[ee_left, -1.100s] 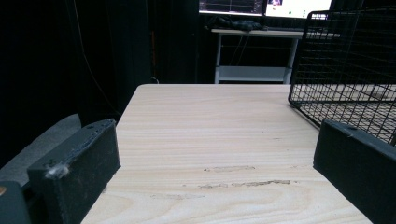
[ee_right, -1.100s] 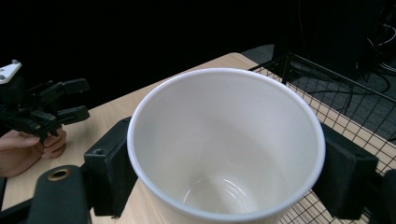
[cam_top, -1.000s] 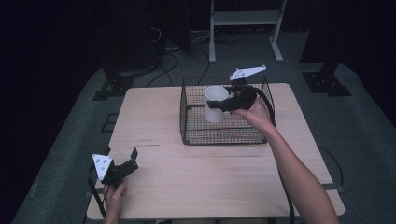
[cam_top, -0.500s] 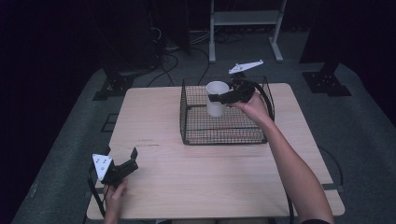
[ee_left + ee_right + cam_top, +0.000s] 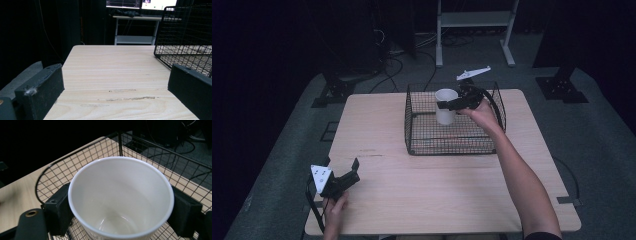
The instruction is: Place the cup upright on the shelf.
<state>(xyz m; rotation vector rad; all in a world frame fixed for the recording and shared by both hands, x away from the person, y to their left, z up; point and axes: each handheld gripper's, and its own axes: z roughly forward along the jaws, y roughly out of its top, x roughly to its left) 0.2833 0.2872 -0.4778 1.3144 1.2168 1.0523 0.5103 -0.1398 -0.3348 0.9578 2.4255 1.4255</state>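
white cup [image 5: 120, 202], black wire basket [image 5: 452, 135], pale wood table [image 5: 437, 195]

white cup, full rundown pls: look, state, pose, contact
The cup is plain white, smooth like paper or plastic, round with a rolled rim, tapering to a narrower base. It is empty and clean inside. It stands upright, mouth up, within the black wire basket, at its far side. The right hand-held gripper is shut on it, one black jaw on each side just below the rim. Whether its base rests on the basket floor cannot be told.
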